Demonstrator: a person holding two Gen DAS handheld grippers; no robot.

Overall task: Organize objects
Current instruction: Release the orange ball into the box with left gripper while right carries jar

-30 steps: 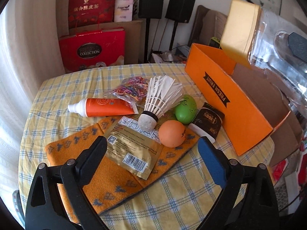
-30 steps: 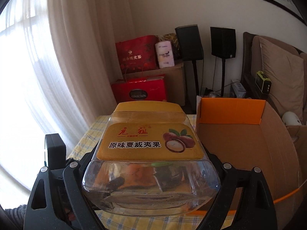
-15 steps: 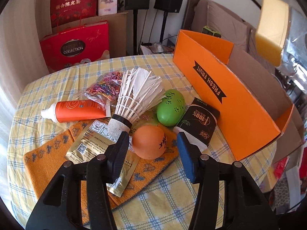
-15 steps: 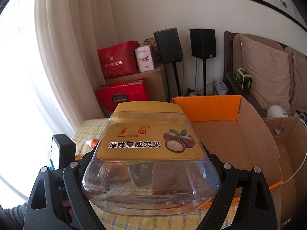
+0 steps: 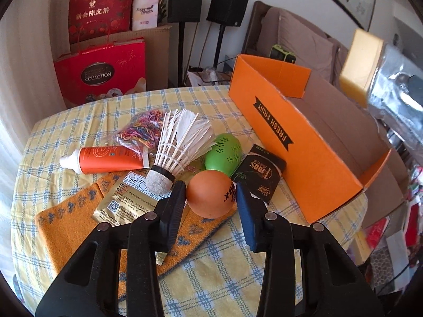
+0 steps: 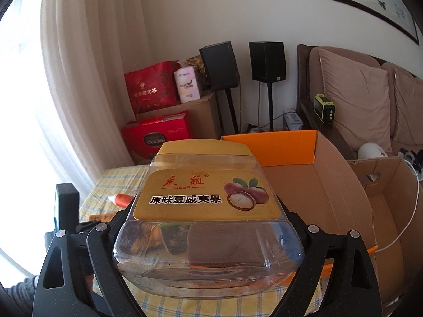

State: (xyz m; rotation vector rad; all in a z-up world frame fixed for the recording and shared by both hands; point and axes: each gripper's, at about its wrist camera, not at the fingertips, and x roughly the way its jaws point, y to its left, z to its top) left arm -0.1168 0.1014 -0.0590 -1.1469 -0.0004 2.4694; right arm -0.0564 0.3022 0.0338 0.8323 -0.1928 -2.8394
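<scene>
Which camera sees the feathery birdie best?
The left wrist view: the shuttlecock lies in full sight on the table, its white feathers and cork tip clear. In the right wrist view the clear jar blocks it, so it does not show there.

orange box (image 5: 296, 142): FRESH FRUIT; red bag (image 5: 101, 76): COLLECTION; black packet (image 5: 257, 175): 100%; jar (image 6: 208, 200): 原味夏威夷果

Table (image 5: 238, 272) under yellow-blue checked cloth. Directly on it: orange towel (image 5: 66, 232) near front-left edge, orange tube (image 5: 111, 159), bag of coloured bands (image 5: 140, 132) mid-table. Orange cardboard box (image 5: 304, 163) along right edge.
</scene>
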